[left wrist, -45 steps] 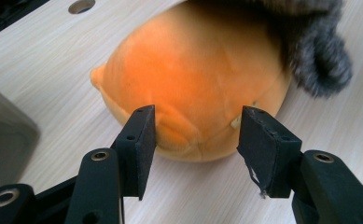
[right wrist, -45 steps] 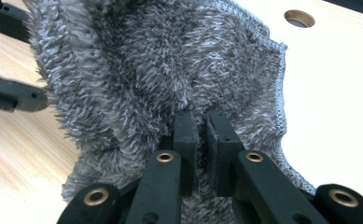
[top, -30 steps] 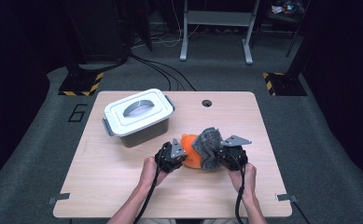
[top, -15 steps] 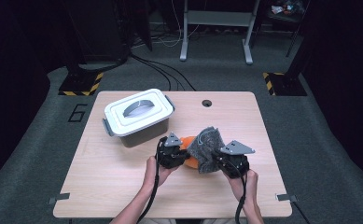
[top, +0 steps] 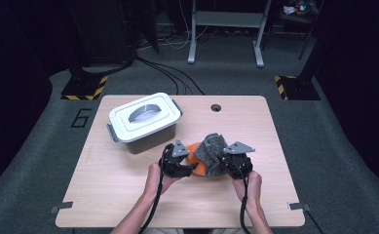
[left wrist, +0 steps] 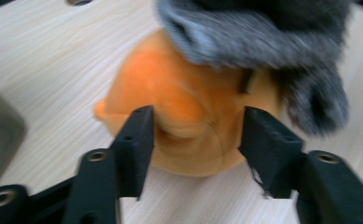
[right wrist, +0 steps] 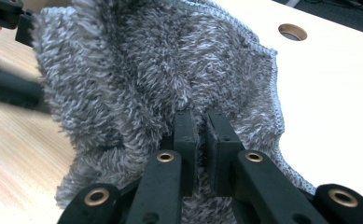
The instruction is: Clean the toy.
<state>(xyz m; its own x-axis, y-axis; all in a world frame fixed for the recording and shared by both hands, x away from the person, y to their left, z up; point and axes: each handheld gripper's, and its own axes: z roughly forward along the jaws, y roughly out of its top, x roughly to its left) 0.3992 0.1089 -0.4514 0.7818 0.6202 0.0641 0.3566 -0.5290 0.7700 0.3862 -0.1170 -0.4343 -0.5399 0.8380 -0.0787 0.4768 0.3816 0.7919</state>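
Observation:
An orange rounded thing (top: pixel 197 168) lies on the wooden table (top: pixel 128 195), partly draped by a fluffy grey cloth (top: pixel 213 150). My left gripper (left wrist: pixel 195 116) has just been opening. Its jaws now stand apart on either side of the orange thing (left wrist: pixel 179 98) without clamping it. From above, the left gripper (top: pixel 189 168) sits at the thing's left side. My right gripper (right wrist: pixel 201 116) is shut on a fold of the grey cloth (right wrist: pixel 137 70) and holds it up over the orange thing. In the high view the right gripper (top: pixel 225 164) is at the cloth's right edge.
A grey lidded box with a white lid and handle (top: pixel 145 119) stands behind and to the left of the grippers. A round cable hole (top: pixel 216 107) is in the table near its far edge. Beyond the table are cables and stand legs on the floor.
The left gripper's jaws have opened and now stand either side of the orange thing. Both hands have stayed nearly in place, and the right gripper still holds the cloth.

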